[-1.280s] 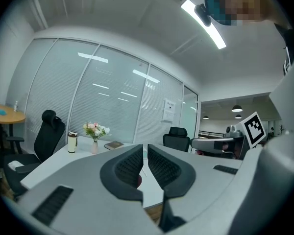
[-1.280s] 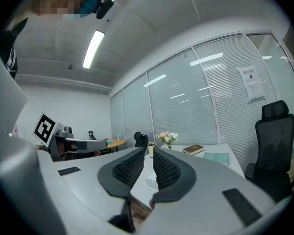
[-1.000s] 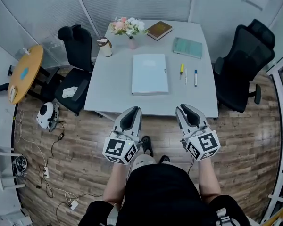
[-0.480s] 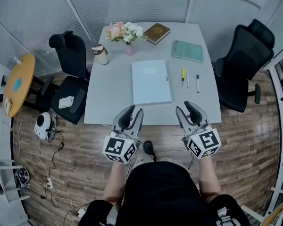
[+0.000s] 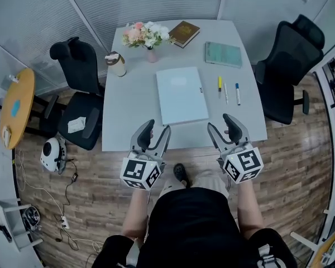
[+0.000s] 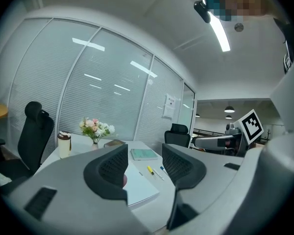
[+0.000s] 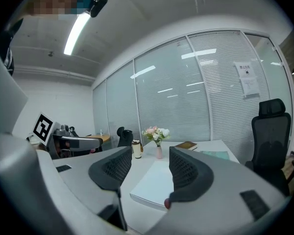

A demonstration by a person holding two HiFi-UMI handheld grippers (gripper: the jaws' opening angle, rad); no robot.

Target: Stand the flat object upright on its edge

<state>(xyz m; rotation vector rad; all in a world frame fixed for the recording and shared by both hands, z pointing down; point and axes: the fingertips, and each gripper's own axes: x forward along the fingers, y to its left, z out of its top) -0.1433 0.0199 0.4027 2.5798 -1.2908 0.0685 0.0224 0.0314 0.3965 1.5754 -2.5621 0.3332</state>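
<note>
Nearest the camera stood the person [image 5: 185, 222], holding one tool in each hand. The left gripper [image 5: 156, 132] and the right gripper [image 5: 221, 126] were side by side but apart, both pointing at the near edge of the table [image 5: 128, 116]. The jaws of each were spread wide and had just been opening. Neither pair touched anything; only the table top showed through the gaps.

Just beyond the grippers, near the middle of the table, the white book [image 5: 181, 95] lay flat with its cover up, its near edge close to the table's near edge. It was clear of both grippers.

To the right of the book lay three pens [image 5: 225, 91] in a row, apart from it. Farther off on the left stood a cup [image 5: 116, 64] with a lid. At the far right lay a green book [image 5: 224, 54]. At the far edge stood a vase of flowers [image 5: 147, 36], with a brown book [image 5: 183, 33] just to its right.

A black chair [image 5: 78, 88] stood at the table's left side and another at its right. A glass wall [image 5: 156, 1] with blinds ran behind the table.
</note>
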